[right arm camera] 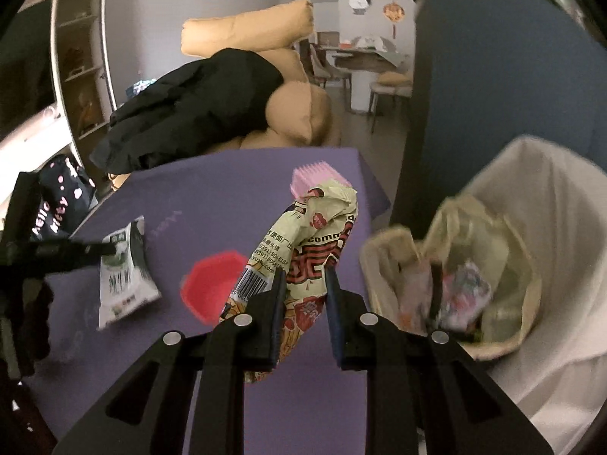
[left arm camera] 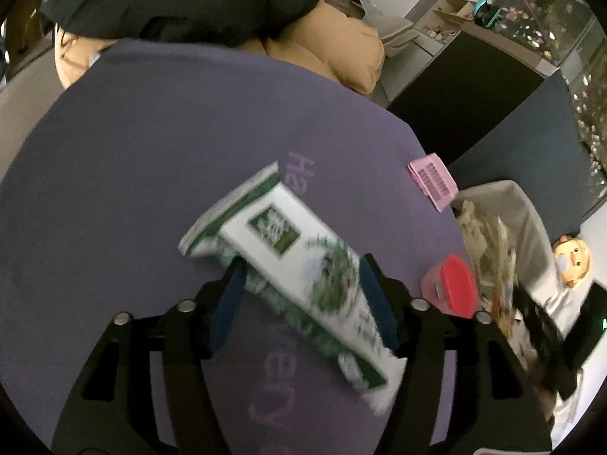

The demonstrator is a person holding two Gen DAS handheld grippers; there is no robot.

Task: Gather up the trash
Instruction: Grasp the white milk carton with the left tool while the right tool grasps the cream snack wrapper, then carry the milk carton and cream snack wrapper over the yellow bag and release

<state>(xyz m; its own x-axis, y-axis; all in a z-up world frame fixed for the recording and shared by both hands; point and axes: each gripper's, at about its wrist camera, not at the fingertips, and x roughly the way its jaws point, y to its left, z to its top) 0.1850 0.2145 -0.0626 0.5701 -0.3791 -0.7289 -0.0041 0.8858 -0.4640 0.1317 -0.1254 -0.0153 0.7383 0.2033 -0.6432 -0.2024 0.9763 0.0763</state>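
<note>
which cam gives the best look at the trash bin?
Right wrist. The trash bin shows its white liner, open mouth and the wrappers inside, beside the noodle wrapper held in the right gripper. The left wrist view shows the bin only at the right edge, blurred and partly cut off.

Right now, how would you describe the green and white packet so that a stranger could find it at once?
Start at the purple mat beside the lined trash bin. The green and white packet lies on the mat, between the fingers of the left gripper. Unlike the red lid and the pink comb nearby, it is a flat printed pouch, and the crumpled yellowish wrapper is held in the right gripper.
</note>
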